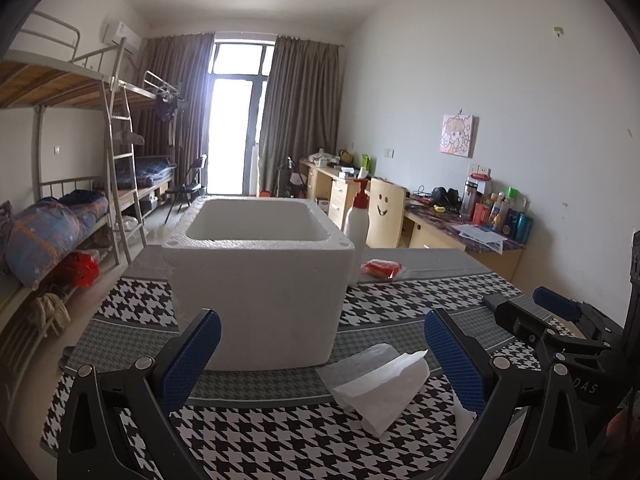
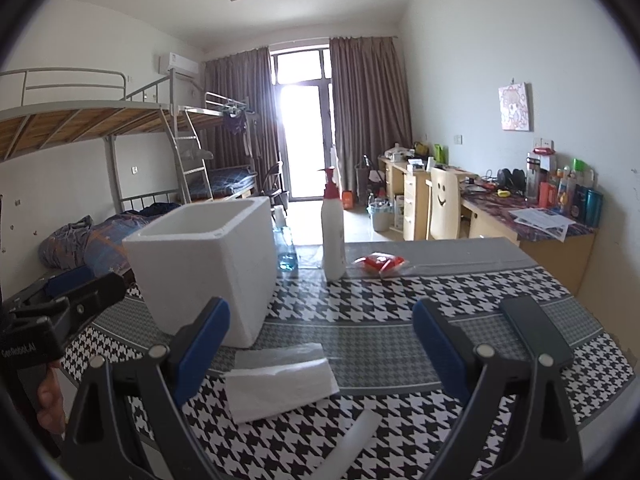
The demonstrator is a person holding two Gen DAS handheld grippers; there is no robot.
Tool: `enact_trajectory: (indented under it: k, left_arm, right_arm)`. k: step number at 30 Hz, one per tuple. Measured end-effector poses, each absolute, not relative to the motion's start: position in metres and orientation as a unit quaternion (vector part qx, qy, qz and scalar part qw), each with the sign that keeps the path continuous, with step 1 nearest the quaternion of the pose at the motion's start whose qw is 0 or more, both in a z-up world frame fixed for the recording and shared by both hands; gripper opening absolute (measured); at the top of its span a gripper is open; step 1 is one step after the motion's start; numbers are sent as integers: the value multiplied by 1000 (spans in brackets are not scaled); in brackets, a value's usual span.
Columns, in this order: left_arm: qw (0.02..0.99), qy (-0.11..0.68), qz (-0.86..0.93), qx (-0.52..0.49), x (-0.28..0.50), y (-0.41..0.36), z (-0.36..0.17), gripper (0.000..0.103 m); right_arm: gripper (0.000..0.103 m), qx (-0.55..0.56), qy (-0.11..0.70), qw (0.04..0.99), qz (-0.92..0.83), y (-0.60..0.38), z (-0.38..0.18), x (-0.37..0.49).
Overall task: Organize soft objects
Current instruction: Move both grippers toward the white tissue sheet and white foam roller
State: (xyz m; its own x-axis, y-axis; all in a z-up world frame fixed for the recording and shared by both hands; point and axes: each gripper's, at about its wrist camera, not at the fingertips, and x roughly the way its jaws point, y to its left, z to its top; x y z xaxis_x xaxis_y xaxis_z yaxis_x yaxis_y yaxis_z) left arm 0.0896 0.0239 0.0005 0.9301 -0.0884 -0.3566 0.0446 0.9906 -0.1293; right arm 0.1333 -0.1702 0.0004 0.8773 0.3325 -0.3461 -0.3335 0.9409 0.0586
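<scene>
Here, a tabletop covered in a black-and-white houndstooth cloth fills the foreground of a dormitory room, with bunk beds along the left wall. On it stands a large white foam box, open at the top. The left gripper and the right gripper are both spread wide and hold nothing. Just in front of the box lies a folded white paper tissue beside a clear plastic wrapper. It looks very light, limp and easy to tear, so a gentle pinch across a folded edge seems best. Farther back stand a white pump bottle with a red top and a small red packet in clear wrap.
</scene>
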Motion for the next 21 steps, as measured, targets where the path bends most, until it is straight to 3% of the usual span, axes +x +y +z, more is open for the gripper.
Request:
enact_trajectory:
  k: [21]
  left_arm:
    - [968, 241, -60, -41, 112, 3, -29, 102]
  right_arm:
    - [95, 4, 231, 961, 152, -191, -29, 144]
